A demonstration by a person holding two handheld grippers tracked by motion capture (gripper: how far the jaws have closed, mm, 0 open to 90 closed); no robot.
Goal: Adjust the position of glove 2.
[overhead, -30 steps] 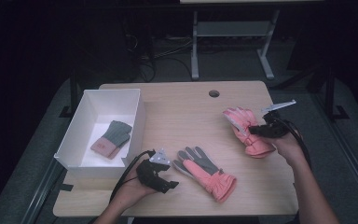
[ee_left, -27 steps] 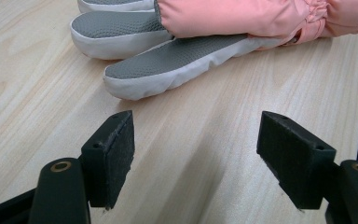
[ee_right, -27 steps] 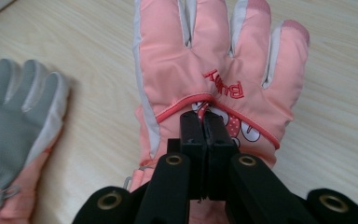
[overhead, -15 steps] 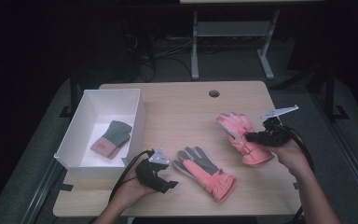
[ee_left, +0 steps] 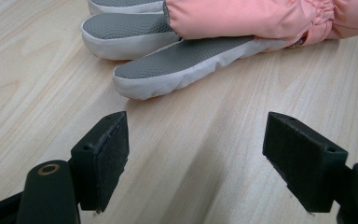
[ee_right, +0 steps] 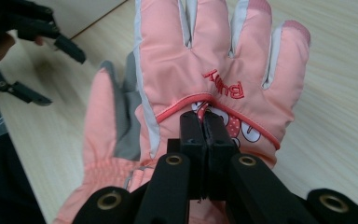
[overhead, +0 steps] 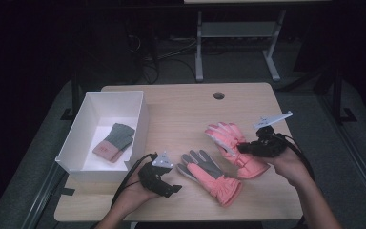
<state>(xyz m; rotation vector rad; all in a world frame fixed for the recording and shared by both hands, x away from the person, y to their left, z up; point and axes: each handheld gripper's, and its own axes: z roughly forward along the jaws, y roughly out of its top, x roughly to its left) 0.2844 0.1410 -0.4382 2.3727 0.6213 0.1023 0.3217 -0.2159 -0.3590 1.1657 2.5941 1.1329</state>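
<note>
White box [overhead: 71, 143], left of frame, holding one grey-cuffed glove [overhead: 114, 141]. Pink glove, palm up [overhead: 209, 174], lower centre on table [overhead: 181, 109], lying just ahead of left gripper [overhead: 170, 189], jaws apart, just been widening, nothing between. Second pink glove [overhead: 233, 145], right of centre, pinched by right gripper [overhead: 240, 149], jaws clamped on its fabric, forearm entering from lower right.

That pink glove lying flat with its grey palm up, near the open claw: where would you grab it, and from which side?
I would probably take the palm-up glove at its gathered cuff, coming down from above. The cuff bunches into a raised ridge that two jaws can pinch, while the fingers lie thin and flat on the table. The left gripper, jaws open and just widened with nothing between them, is beside its fingertips.
</note>
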